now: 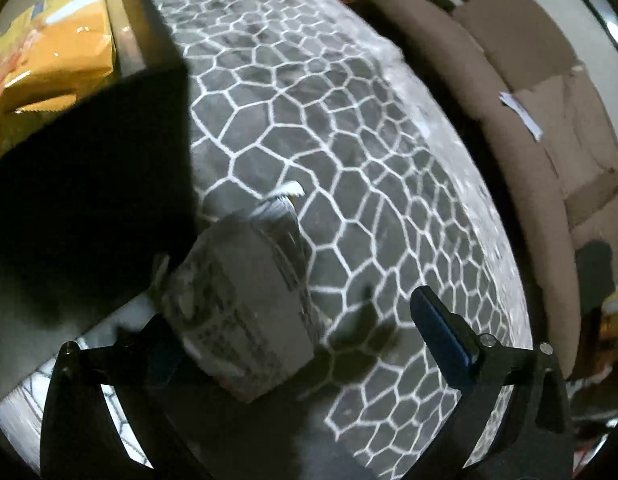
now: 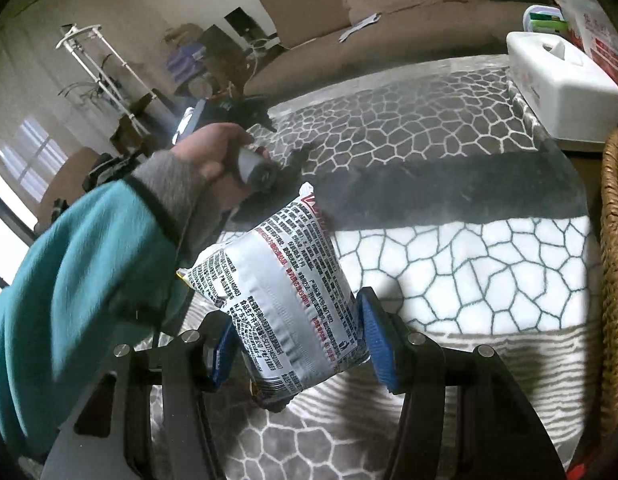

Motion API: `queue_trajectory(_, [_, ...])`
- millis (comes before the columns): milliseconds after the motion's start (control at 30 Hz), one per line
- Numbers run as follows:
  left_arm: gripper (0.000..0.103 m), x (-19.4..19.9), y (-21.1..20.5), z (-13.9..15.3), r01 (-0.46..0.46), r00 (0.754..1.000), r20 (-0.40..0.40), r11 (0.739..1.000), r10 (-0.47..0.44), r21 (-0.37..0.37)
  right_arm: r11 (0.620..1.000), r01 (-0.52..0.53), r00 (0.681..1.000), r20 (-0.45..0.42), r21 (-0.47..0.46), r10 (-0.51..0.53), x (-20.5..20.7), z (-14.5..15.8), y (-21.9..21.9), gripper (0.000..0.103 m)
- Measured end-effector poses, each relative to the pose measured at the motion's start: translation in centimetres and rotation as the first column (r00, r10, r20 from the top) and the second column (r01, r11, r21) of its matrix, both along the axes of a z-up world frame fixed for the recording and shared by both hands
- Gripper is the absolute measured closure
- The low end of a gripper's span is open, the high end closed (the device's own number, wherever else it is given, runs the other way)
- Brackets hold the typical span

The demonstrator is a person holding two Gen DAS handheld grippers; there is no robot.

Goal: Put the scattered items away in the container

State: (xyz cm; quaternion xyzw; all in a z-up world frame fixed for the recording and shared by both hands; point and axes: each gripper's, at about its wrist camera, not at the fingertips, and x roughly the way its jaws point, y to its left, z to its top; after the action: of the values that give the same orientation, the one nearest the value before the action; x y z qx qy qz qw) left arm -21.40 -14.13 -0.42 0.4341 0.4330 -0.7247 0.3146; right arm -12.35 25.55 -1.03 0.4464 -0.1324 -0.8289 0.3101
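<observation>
One silver snack packet (image 2: 285,300), lower centre of frame, is pinched by the right gripper (image 2: 297,344). The left gripper (image 1: 305,344) is spread wide. One wicker basket (image 2: 617,264) sits at right edge, one white tissue box (image 2: 561,84) upper right.

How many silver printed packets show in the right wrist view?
1: the silver packet clamped between the right gripper's pads, above the patterned table. A similar packet in the left wrist view may be the same one; others may be hidden.

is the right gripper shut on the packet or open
Shut on it: the right gripper presses blue pads against both sides of the silver packet.
</observation>
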Motion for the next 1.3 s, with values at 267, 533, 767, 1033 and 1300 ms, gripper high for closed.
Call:
queue_trajectory(267, [0.062, -1.3, 2.4, -0.6, 0.22, 0.975, -0.019, 0.975, -0.221, -0.035, 0.999, 0.023, 1.0, 0.004, -0.028, -0.022, -0.3, 0.2, 1.0, 0.046])
queue_trajectory(533, [0.063, 2.2, 5.6, 1.2, 0.481, 0.872, -0.049, 0.871, -0.487, -0.104, 0.997, 0.07, 0.997, -0.024, -0.038, -0.071, -0.4, 1.4, 2.3, 0.046])
queue_trajectory(767, [0.063, 13.7, 10.0, 3.9, 0.758, 0.637, -0.024, 0.633, -0.77, -0.156, 0.998, 0.058, 0.998, -0.026, -0.028, -0.059, 0.1, 1.3, 1.5, 0.046])
queue_trajectory(1033, [0.063, 26.7, 10.9, 5.0, 0.88, 0.454, 0.097, 0.429, -0.886, -0.203, 0.988, 0.06, 0.997, 0.044, 0.139, -0.066, 3.5, -1.0, -1.7, 0.046])
queue_trajectory(1300, [0.054, 32.1, 10.2, 3.4, 0.901, 0.427, 0.13, 0.407, -0.895, -0.151, 0.956, 0.051, 0.989, 0.118, 0.288, -0.088, 9.5, -5.6, -5.5, 0.04])
